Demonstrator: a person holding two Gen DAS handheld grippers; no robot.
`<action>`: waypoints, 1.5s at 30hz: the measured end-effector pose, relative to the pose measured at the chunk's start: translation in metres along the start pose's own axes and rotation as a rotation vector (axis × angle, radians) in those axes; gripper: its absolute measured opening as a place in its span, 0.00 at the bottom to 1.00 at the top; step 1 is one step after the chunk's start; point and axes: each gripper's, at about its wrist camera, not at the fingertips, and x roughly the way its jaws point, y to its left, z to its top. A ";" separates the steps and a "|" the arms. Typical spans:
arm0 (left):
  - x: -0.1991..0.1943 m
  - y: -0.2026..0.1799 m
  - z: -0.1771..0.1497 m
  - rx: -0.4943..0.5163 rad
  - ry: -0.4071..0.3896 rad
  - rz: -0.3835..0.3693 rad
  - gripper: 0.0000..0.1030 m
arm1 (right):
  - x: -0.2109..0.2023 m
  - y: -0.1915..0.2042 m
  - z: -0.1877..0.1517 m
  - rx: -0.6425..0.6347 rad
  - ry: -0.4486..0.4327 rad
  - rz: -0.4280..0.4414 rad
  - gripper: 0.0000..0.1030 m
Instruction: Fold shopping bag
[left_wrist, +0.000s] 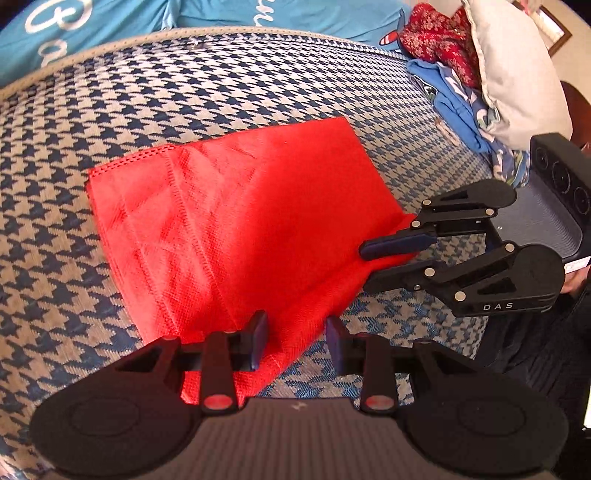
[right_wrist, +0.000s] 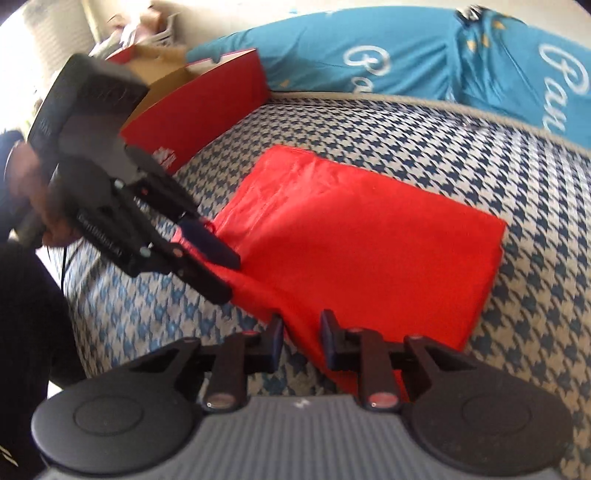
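Note:
A red non-woven shopping bag (left_wrist: 229, 206) (right_wrist: 362, 236) lies folded into a flat rectangle on a blue-and-white houndstooth cover (left_wrist: 184, 85). Its near edge is lifted off the cover by both grippers. My left gripper (left_wrist: 295, 339) has that edge running between its fingers. In the right wrist view the left gripper (right_wrist: 221, 269) is rolled, one finger on top of the fabric and one beneath, and shut on it. My right gripper (right_wrist: 301, 332) holds the same edge further along. In the left wrist view the right gripper (left_wrist: 373, 264) clamps a raised corner of the bag.
An open red cardboard box (right_wrist: 199, 107) stands on the cover beyond the left gripper. Turquoise bedding (right_wrist: 369, 55) lies along the far edge. A red knit (left_wrist: 439, 40), blue clothes (left_wrist: 458, 107) and a white pillow (left_wrist: 517, 81) are piled at one end. A hand (right_wrist: 33, 192) grips the left tool.

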 end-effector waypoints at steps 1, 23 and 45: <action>0.000 0.001 0.000 -0.006 0.000 -0.001 0.32 | 0.001 -0.002 0.001 0.023 0.004 0.000 0.19; 0.002 0.003 0.006 -0.097 0.032 0.049 0.34 | 0.002 0.017 0.004 -0.054 -0.007 -0.127 0.21; 0.030 -0.038 0.018 -0.377 -0.027 0.329 0.34 | 0.010 0.014 0.004 0.008 0.001 -0.134 0.22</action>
